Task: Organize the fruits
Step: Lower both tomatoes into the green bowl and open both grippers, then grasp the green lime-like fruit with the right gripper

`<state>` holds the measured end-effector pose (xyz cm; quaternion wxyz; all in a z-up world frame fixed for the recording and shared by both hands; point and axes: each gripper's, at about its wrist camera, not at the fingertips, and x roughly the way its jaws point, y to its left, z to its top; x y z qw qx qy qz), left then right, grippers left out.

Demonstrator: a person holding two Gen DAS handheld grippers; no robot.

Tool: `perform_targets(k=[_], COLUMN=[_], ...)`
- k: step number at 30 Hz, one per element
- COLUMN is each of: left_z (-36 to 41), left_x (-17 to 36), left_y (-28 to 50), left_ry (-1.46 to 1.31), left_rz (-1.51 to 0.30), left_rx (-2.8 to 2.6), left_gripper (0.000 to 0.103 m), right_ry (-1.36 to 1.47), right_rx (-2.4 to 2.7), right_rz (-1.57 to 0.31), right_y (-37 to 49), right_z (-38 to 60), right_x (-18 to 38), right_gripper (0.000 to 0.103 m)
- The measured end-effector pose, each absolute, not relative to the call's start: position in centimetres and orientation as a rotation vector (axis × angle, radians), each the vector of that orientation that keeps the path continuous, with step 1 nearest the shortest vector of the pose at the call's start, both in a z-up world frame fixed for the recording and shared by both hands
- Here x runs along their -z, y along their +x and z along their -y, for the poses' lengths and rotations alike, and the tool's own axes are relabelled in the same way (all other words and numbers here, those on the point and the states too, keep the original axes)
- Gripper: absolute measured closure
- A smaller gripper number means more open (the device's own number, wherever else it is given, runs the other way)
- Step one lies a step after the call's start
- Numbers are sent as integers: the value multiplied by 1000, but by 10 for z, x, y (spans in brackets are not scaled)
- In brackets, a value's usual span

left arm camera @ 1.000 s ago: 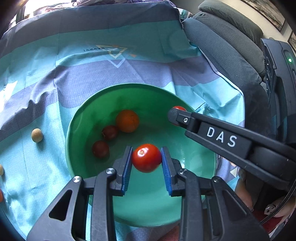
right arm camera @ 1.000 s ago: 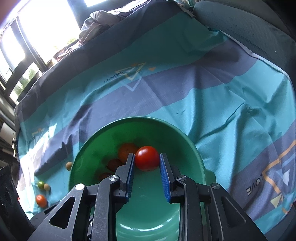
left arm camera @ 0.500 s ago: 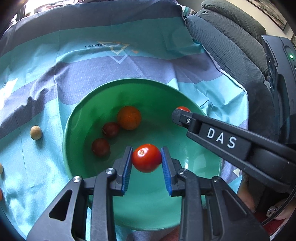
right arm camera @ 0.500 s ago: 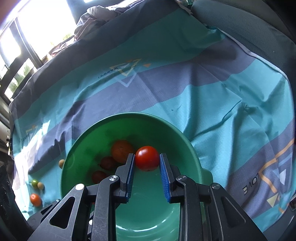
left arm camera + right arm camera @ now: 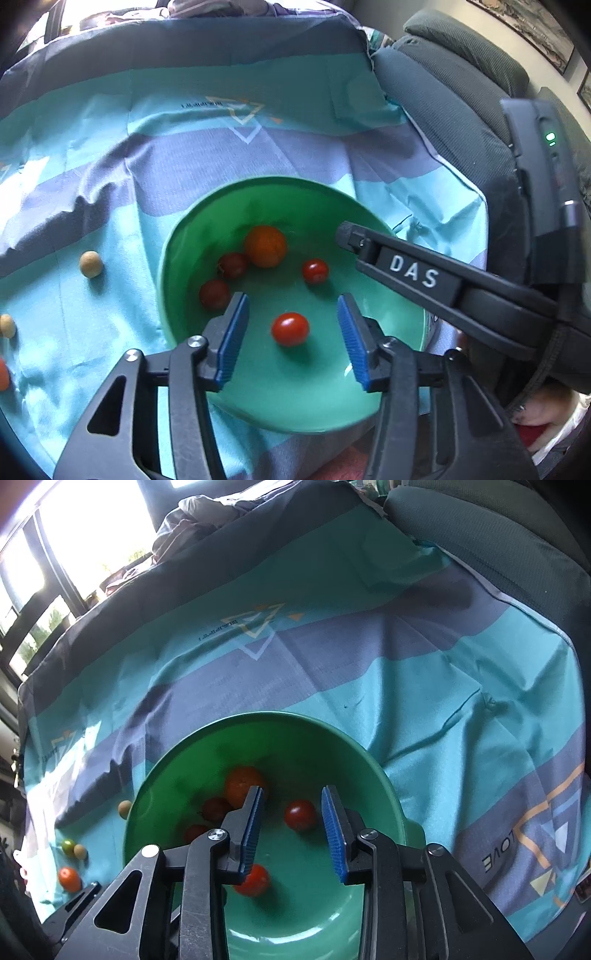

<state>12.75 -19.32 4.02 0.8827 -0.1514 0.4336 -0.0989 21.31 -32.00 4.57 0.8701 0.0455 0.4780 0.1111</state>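
A green bowl sits on the striped cloth and holds an orange fruit, two dark red tomatoes and two bright red tomatoes. My left gripper hangs over the bowl with its jaws opening; a red tomato lies free on the bowl floor below them. My right gripper is also opening above the bowl, and its red tomato rests loose inside, touching neither pad. One right finger reaches in from the right.
Loose fruits lie on the cloth left of the bowl: a beige ball, a green one and an orange-red one. A grey cushioned seat borders the cloth at right. A hand shows at lower right.
Both grippers have opened and let go of their red tomatoes, which dropped into the bowl. The left gripper has shifted slightly, so the bowl sits further right in its view.
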Motion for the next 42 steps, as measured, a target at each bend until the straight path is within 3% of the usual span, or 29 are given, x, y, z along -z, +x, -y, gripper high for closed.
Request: perform_targets(k=[2, 18, 23, 42], left_z=[185, 46, 5, -65], left_x=[-48, -65, -47, -27], left_y=[118, 14, 2, -30], left_ry=[-325, -439, -476, -618], left_rz=[-877, -705, -716, -692], left_rx=[199, -283, -435, -578], left_gripper=[47, 33, 33, 34], right_ry=[89, 73, 4, -92], right_rx=[-239, -454, -589, -821], right_rz=[-984, -812, -692, -749], right_y=[211, 183, 163, 122], right_z=[317, 273, 234, 139], right_x=[-49, -81, -88, -62], right_gripper=[56, 48, 47, 47])
